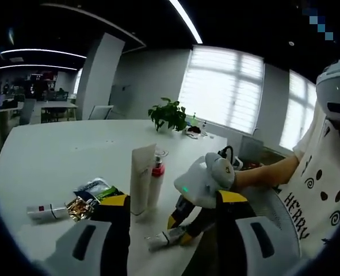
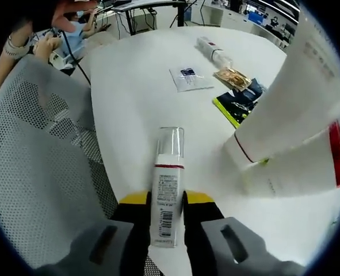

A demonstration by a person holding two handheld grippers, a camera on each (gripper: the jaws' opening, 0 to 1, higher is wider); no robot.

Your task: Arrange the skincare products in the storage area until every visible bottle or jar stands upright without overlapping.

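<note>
A tall white tube (image 1: 142,177) stands upright on the white table (image 1: 60,155), with a red-capped bottle (image 1: 157,179) right behind it. My left gripper (image 1: 174,201) is held open in front of them, nothing between its jaws. My right gripper (image 1: 179,226) comes in from the right, low over the table edge. It is shut on a small white bottle with a clear cap (image 2: 167,184), which lies flat along the jaws (image 2: 168,198). The tall tube (image 2: 296,98) and the red-banded bottle (image 2: 308,167) loom at the right. Another white tube (image 2: 213,50) lies on its side farther off.
A white sachet (image 2: 188,77), a snack packet (image 2: 233,77) and dark green packets (image 2: 241,102) lie on the table. A grey mesh chair (image 2: 37,172) stands at the table's edge. A potted plant (image 1: 170,114) sits at the far side. A person's sleeve (image 1: 322,195) is at the right.
</note>
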